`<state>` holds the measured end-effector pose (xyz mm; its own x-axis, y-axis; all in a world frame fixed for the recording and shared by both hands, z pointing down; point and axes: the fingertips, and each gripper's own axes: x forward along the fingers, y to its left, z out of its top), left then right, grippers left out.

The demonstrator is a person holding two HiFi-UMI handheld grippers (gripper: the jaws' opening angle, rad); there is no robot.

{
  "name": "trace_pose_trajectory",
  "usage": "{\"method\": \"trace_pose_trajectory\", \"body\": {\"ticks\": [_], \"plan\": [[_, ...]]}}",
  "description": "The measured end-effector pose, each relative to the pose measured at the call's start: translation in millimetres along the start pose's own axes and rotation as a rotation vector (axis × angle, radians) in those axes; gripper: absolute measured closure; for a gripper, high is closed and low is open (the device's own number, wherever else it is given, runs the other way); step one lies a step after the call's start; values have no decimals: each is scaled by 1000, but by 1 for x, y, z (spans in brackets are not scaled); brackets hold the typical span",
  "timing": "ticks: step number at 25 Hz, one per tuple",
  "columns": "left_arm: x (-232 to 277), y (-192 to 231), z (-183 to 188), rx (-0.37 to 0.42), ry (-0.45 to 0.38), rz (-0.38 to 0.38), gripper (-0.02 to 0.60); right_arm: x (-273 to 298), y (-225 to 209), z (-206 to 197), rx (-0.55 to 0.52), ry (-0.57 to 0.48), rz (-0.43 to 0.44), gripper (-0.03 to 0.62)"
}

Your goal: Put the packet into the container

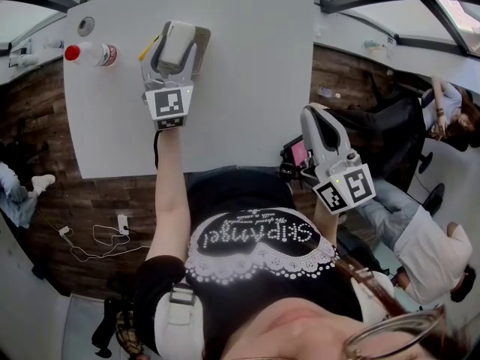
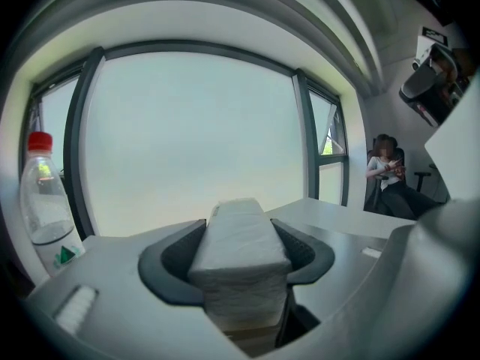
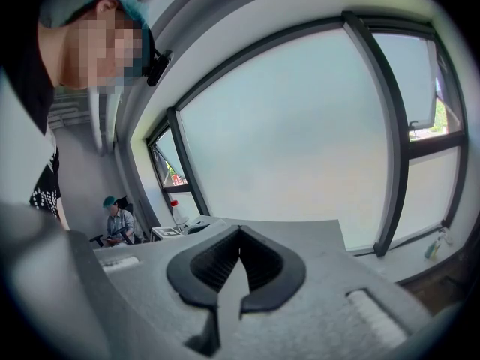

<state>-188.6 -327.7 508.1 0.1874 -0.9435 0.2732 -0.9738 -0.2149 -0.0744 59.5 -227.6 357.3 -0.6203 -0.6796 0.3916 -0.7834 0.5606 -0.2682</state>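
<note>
The left gripper (image 1: 178,32) grips the packet (image 2: 238,238) above the table (image 1: 247,88) — pickup done. No container shows, so placing remains; the right gripper (image 3: 238,265) — closed, empty — hangs beside the table's right edge.

Diffuse daylight is pouring through the large window (image 2: 187,133) in the left gripper view, bleaching it to a pale, featureless glow. The glazing (image 3: 300,141) in the right gripper view is blowing out in the same way. Fisheye lenses are bending mullions and ceiling lines into arcs, and black vignetting is closing over the corners of both gripper views. The packet (image 2: 238,253), close to the lens, is showing slightly soft, with its near face lying in shade. In the head view the white table (image 1: 247,66) is reflecting the light evenly under faint shadows, and the margins are stretching and curving.
</note>
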Motion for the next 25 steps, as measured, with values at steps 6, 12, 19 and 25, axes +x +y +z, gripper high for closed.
{"method": "trace_pose_trajectory", "body": {"ticks": [6,12,19,25], "plan": [[5,-3,-11,64,29,10,310,2,4,1,-3,2,10,592],[7,-5,-13,83,48,12,302,0,5,-1,-3,7,12,592],[6,-6,-13,77,48,8,307,-1,6,0,1,1,12,592],[6,-6,-13,87,57,17,307,-5,3,4,-6,-11,6,592]]}}
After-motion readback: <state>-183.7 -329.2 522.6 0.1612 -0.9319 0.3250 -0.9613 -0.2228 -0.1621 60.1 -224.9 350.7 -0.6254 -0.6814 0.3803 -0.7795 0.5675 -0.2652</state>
